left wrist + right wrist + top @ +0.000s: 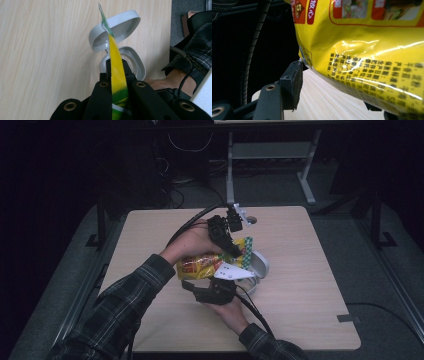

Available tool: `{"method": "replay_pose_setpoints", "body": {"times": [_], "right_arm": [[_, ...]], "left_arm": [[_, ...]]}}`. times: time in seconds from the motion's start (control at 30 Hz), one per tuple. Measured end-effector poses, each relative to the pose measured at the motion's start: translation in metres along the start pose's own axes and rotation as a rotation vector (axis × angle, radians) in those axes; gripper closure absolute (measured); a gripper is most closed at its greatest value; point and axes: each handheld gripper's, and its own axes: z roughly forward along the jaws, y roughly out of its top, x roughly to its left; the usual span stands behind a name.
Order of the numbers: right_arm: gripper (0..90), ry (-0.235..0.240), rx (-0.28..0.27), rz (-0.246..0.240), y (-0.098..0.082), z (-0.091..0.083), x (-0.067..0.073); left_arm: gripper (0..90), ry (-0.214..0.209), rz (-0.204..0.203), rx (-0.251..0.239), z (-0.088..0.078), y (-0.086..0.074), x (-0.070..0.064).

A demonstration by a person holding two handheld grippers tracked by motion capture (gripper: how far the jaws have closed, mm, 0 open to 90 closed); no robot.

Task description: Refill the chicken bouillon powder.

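A yellow snack bag (200, 265) hangs tilted over a white container (261, 266) near the table's middle. My left gripper (236, 249) is shut on the bag's upper edge. In the left gripper view the jaws (117, 66) pinch the thin yellow film (117, 50). Below it the container (140, 68) stands with its lid (117, 27) swung up and open. My right gripper (194, 288) holds the bag's lower end from the near side. In the right gripper view the bulging bag (362, 50) lies between the jaws (334, 86); one pad (295, 80) touches its seam corner and the other is hidden under it.
The pale wooden table (310, 285) has bare room to the right and left of the container. A small round hole (251, 220) sits near its far edge. Cables trail from both grippers. Dark floor and a desk frame (231, 165) lie beyond.
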Motion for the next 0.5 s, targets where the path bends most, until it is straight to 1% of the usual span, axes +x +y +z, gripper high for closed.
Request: {"method": "replay_pose_setpoints", "body": {"times": [0.27,0.4,0.5], "right_arm": [[40.3,0.001,-0.001,0.003,0.0001,-0.0002,-0.0001],[40.4,0.003,-0.002,0.007,0.0,-0.0002,-0.0002],[40.5,0.003,-0.001,0.012,0.0,-0.0004,-0.0002]], "left_arm": [[90.0,0.0,-0.003,0.003,0.0006,0.0006,-0.0004],[90.0,0.0,0.008,0.01,0.0012,0.0012,-0.0001],[90.0,0.001,0.007,0.012,0.0018,0.0016,-0.0004]]}}
